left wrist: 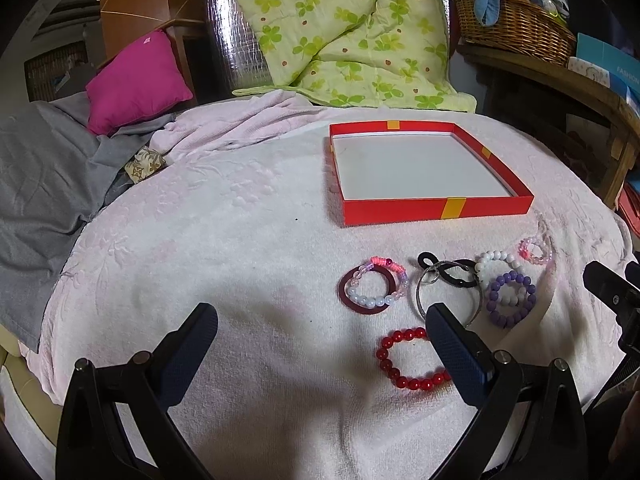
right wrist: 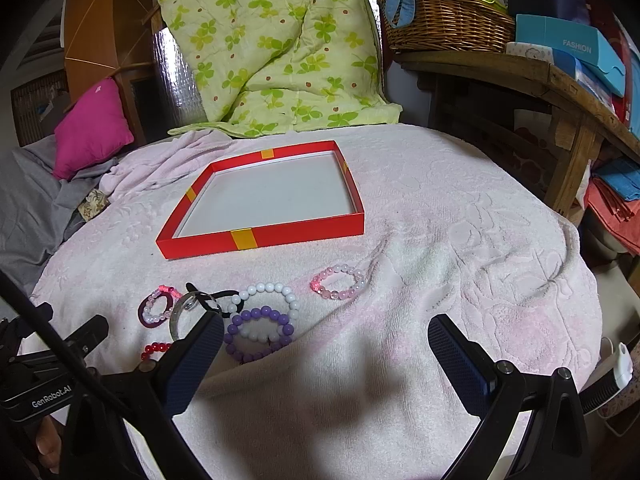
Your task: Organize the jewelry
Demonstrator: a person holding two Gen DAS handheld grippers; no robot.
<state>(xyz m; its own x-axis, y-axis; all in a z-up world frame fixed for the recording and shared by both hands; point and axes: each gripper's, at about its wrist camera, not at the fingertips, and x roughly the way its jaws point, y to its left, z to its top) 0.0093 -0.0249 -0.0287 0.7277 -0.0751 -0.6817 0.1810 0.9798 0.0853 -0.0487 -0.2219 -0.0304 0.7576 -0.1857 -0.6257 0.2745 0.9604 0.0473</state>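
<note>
A shallow red box [left wrist: 400, 210] [right wrist: 200, 246] with a white floor and nothing in it sits on the pink towel. In front of it lie several bracelets: a red bead one [left wrist: 400, 376] [right wrist: 156, 347], a purple bead one [left wrist: 510, 300] [right wrist: 256, 336], a white bead one [left wrist: 496, 260] [right wrist: 276, 290], a pink crystal one [left wrist: 534, 250] [right wrist: 338, 282], a dark red ring with pearl beads [left wrist: 366, 292] [right wrist: 154, 312], a silver bangle [left wrist: 444, 292] [right wrist: 180, 316] and a black hair tie [left wrist: 448, 270] [right wrist: 218, 300]. My left gripper [left wrist: 320, 334] is open above the towel, its right finger over the red bracelet. My right gripper [right wrist: 326, 340] is open, right of the pile.
The pink towel [left wrist: 240, 240] [right wrist: 460, 240] covers a round table. Behind it are a green clover quilt [left wrist: 352, 32], a magenta cushion [left wrist: 136, 80] and grey cloth [left wrist: 40, 184]. A wooden shelf with a wicker basket [right wrist: 448, 20] and blue boxes [right wrist: 572, 48] stands at right.
</note>
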